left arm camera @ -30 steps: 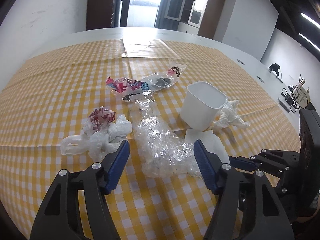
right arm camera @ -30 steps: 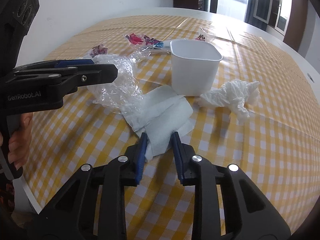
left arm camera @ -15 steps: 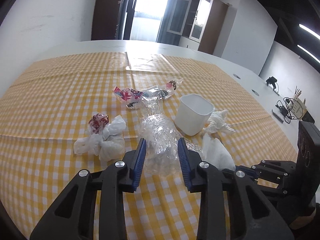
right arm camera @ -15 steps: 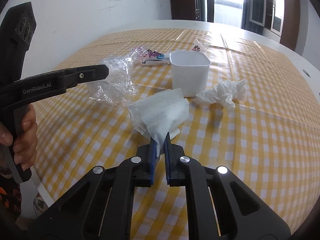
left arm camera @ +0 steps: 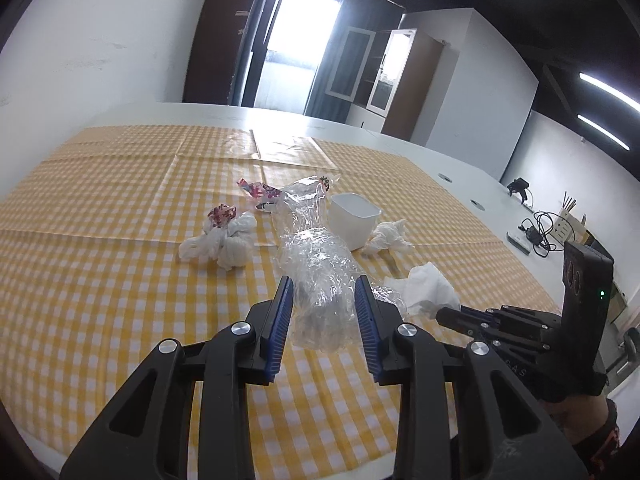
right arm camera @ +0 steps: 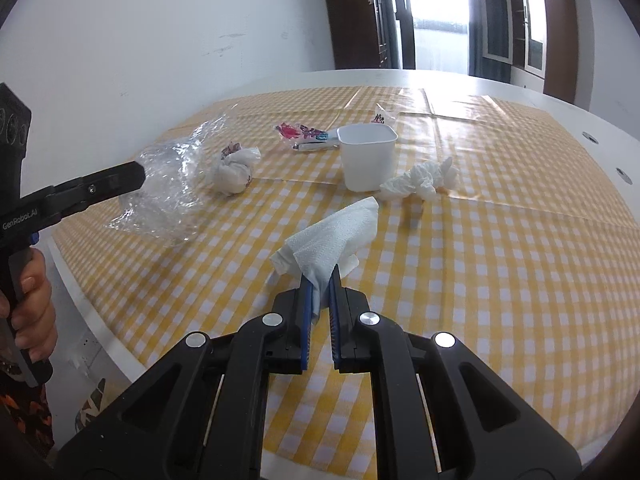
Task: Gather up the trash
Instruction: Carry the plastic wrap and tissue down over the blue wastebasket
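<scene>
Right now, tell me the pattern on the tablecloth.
The tablecloth is a yellow-and-white check, like gingham. It shows best in the right wrist view.

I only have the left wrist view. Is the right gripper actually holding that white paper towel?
Observer: Yes, the right gripper is shut on the paper towel, pinching its lower end.
Operator: And my plastic wrap, side-on?
Observer: The left gripper has just been closing its fingers; the plastic wrap hangs clamped from their tips.
Operator: What's behind my camera?
Observer: A bare hand grips the left gripper's handle.
</scene>
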The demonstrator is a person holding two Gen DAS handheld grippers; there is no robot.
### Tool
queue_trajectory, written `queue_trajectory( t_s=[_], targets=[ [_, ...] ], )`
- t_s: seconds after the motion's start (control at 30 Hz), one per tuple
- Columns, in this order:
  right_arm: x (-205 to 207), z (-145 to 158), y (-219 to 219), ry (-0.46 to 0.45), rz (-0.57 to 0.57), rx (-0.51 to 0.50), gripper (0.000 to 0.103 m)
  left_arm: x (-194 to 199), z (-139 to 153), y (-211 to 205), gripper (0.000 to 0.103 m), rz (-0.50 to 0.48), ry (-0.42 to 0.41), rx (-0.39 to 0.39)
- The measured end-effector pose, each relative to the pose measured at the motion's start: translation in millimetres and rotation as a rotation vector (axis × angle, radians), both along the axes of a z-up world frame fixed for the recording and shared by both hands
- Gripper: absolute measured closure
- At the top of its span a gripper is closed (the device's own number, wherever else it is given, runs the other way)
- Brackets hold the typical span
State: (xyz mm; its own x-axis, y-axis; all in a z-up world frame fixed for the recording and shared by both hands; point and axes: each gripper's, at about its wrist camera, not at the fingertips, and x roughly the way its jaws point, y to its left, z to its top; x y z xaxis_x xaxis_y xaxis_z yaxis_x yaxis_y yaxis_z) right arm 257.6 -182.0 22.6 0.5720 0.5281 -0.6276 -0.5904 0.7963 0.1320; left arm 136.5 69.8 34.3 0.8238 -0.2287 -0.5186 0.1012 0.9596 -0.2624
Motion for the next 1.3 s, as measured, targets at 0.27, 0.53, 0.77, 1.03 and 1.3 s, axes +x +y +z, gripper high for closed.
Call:
queue_trajectory(
  t_s=[0.27, 0.53, 0.77, 1.03, 1.3],
  targets=[
    [-56, 13, -11, -0.078, 0.020, 0.054, 0.096, -71, -2, -14, 0.072, -0.040, -0.046, -0.019],
    [-119, 14, -34, -0.086, 0.065, 0.093, 0.096, -130, -12, -32, 0.072, -0.064, -0.062, -0.012],
    [-163, -8, -53, -0.053, 0.081, 0.069, 0.096, -168, -37, -55, 0.072, -0.110, -0.016, 0.031],
    [-194, -36, -74, -0.021, 0.066, 0.042, 0.096, -193, -60, -73, 0.072, -0.153, 0.033, 0.063],
    [-202, -77, -84, 0.045, 0.047, -0.004, 0.096, -211, -90, -94, 0.072, -0.199, 0.087, 0.140]
  ],
)
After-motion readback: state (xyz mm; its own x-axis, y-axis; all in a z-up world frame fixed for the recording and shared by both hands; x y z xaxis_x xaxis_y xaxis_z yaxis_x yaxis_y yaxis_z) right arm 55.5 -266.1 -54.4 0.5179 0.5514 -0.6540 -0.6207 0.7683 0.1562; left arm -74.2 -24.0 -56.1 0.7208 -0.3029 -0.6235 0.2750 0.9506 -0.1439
